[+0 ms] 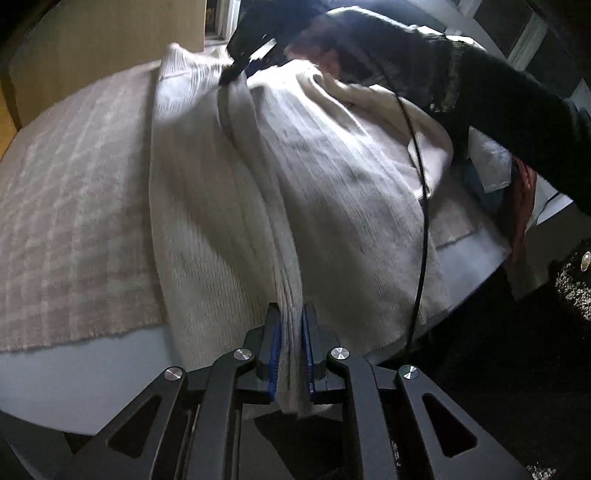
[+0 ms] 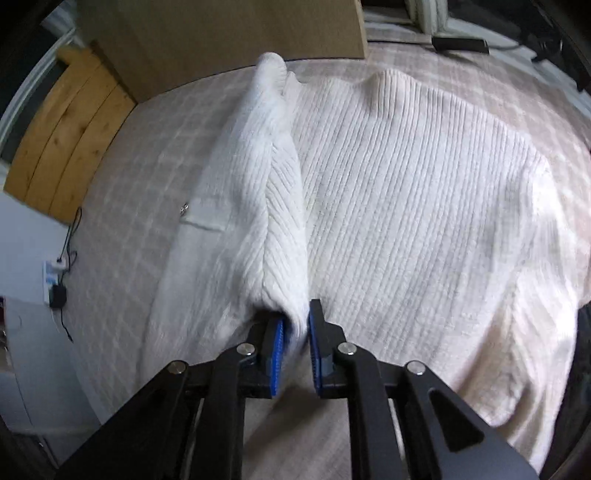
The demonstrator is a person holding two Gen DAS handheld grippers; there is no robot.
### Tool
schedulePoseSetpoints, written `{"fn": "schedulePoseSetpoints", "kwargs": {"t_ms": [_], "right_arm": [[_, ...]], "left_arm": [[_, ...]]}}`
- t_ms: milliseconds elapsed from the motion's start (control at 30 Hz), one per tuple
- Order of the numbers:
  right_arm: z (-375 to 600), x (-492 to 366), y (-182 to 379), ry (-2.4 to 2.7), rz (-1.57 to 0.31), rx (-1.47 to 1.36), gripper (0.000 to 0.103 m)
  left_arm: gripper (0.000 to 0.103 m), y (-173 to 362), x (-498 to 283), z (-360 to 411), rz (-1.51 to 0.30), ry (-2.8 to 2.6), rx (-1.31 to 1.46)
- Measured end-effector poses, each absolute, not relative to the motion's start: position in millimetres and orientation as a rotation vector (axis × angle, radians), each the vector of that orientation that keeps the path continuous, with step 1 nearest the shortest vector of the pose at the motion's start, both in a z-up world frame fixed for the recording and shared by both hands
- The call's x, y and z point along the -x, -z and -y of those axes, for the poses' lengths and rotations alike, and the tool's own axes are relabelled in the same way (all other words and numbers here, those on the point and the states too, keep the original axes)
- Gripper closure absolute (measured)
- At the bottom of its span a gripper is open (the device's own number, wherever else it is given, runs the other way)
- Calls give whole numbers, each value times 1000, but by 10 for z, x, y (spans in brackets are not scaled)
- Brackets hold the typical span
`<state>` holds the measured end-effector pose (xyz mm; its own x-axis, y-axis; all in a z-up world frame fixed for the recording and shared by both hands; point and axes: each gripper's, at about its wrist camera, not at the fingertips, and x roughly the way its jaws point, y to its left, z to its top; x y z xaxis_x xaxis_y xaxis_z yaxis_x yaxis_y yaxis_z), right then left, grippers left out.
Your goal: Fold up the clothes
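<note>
Bare blanket left of sweater; headboard blocking far side.

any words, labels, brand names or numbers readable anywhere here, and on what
No readable text in either view.
white ribbed sweater: no brand tag or print shows; the small metal piece by its pocket is too small to read.
white wall plug strip: any marking on it is too blurred to read.
checked blanket: woven pattern only, no lettering.
cardboard box: plain face, nothing printed in view.
</note>
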<state>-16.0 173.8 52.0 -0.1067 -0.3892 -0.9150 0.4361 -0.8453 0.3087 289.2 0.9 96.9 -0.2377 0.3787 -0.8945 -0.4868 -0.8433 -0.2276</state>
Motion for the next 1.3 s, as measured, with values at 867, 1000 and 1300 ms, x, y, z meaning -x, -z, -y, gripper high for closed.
{"fn": "schedulePoseSetpoints", "kwargs": {"t_ms": [867, 1000, 1300], "right_arm": [[-1268, -360, -714, 2093, -438, -1330, 66], [-1405, -483, -926, 2081, -349, -1305, 66], [-1896, -939, -1134, 2051, -254, -1281, 55]], "left_arm": [[65, -1003, -2579, 191, -23, -2341, 1666], [42, -1211, -2556, 167, -62, -2456, 1626], [28, -1413, -2589, 82, -68, -2601, 1557]]}}
